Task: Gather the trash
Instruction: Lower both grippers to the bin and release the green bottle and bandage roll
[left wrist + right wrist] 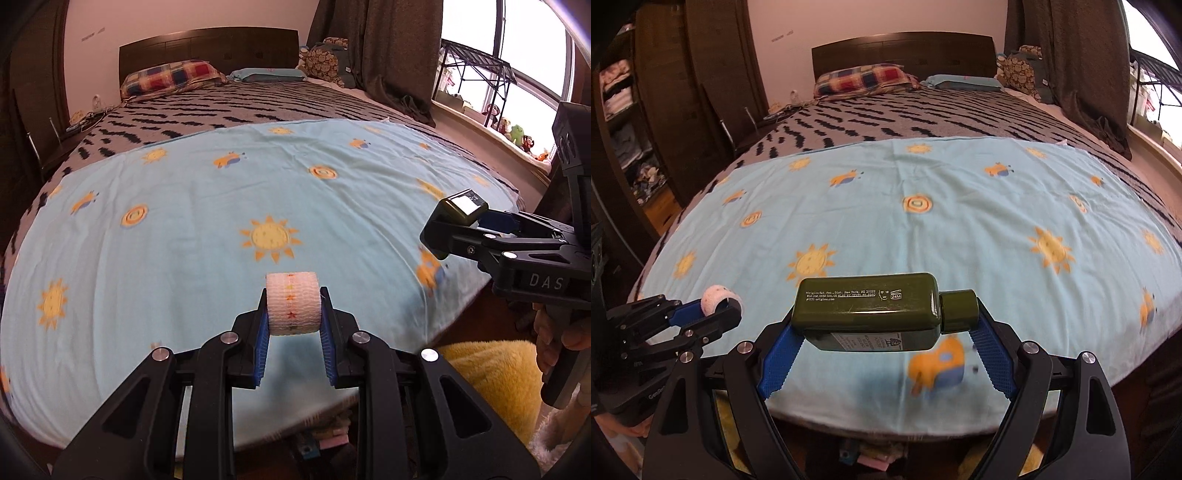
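Glossy dark green plastic bottle (pixel 871 314) with smooth sides, soft white gauze roll (pixel 292 308) with a rough crinkled weave, matt pale blue cloth sheet (pixel 207 206), dark polished wood headboard (pixel 208 46), ribbed blue pads (pixel 777 363) on matt black plastic

A pale pink bandage roll (pixel 292 303) with a coloured star stripe hangs above the blue sheet, axis sideways. A dark green bottle (pixel 871 312) lies level, cap pointing right, white print on top.

The bed (pixel 258 107) wears a grey black-patterned cover, a light blue sun-print sheet (pixel 207 206) spread over its near end, pillows (pixel 173 75) at the headboard.
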Available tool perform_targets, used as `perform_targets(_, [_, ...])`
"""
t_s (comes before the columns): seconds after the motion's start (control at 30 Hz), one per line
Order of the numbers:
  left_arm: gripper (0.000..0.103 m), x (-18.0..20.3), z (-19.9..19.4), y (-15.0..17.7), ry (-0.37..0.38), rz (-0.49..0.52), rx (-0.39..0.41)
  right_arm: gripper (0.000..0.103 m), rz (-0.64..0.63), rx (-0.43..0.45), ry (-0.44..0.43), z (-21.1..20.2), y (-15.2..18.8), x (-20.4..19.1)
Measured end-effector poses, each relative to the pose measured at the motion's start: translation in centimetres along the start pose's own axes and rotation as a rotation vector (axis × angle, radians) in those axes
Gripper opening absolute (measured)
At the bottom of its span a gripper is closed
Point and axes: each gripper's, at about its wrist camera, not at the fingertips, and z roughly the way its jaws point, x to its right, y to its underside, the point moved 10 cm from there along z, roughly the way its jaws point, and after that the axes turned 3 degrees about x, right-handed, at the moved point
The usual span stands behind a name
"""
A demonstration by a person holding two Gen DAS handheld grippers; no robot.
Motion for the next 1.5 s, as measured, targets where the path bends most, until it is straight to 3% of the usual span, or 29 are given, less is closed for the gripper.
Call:
perform_targets(0.37, [0.023,1.9,-0.1,9.1,0.035,-0.061,-0.065,0.086,0.033,-0.056,0.021,-0.9,9.3,0.0])
perform_targets(0.87, [0.023,1.9,4.3,19.6,0.019,-0.097,-0.248,0.086,0.041,-0.241,0.005,3.6,19.4,-1.4])
perform_targets(1.23, [0.023,3.3,6.8,22.2,0.074,-0.084,-0.321,0.086,0.090,-0.315,0.014,6.6,22.8,-1.1])
perform_targets(1.3, [0.044,3.0,7.0,22.0,0.063,-0.089,-0.323,0.086,0.097,-0.315,0.011,6.7,22.7,-1.0])
perform_targets(1.5, [0.056,1.2,6.6,22.0,0.032,-0.105,-0.314,0.095,0.127,-0.300,0.015,6.2,21.8,-0.2])
